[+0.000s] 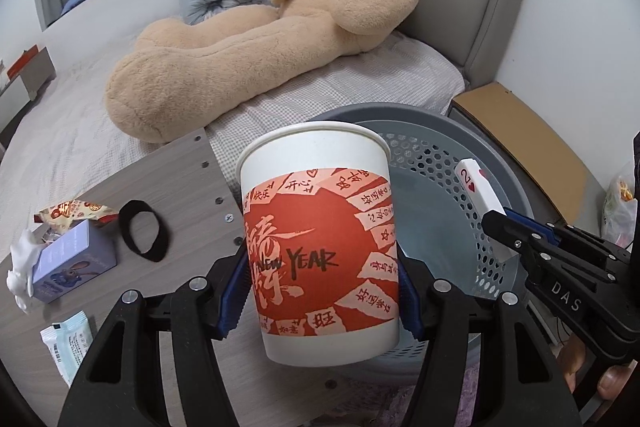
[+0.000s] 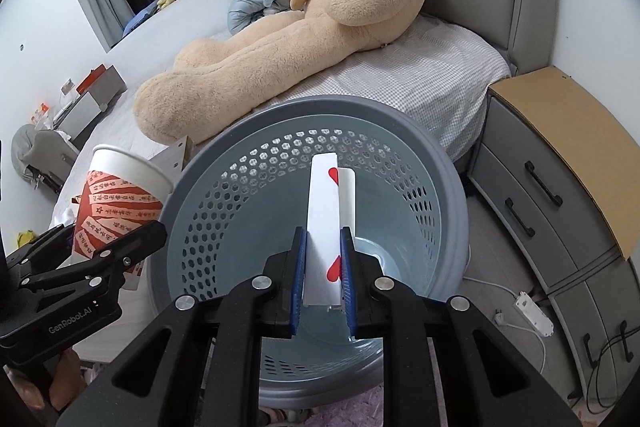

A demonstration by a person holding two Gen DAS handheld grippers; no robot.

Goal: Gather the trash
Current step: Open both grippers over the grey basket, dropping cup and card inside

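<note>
A grey perforated waste basket (image 2: pixel 320 155) stands on the floor beside a bed, and both tools are at it. The left tool (image 1: pixel 320 279) is clamped around the lower half of a white paper cup (image 1: pixel 318 239) printed in red with "New Year" — its blue pads press the cup's two sides, and the cup hangs upright at the basket's near-left rim. The right tool (image 2: pixel 322 267) is clenched on a folded white playing card (image 2: pixel 324 219) with red hearts, held edge-up directly over the basket's open mouth. The basket looks empty. Both items are probably very light; the cup's thin wall should dent under a hard squeeze, so a hold low near the stiffer base suits it, while the card is slick and flat and needs pinching across its faces. Left of the basket, a wood-grain tabletop (image 1: pixel 176 179) carries a snack wrapper (image 1: pixel 76 211), a tissue box (image 1: pixel 76 259) and a pale sachet (image 1: pixel 68 347).
</note>
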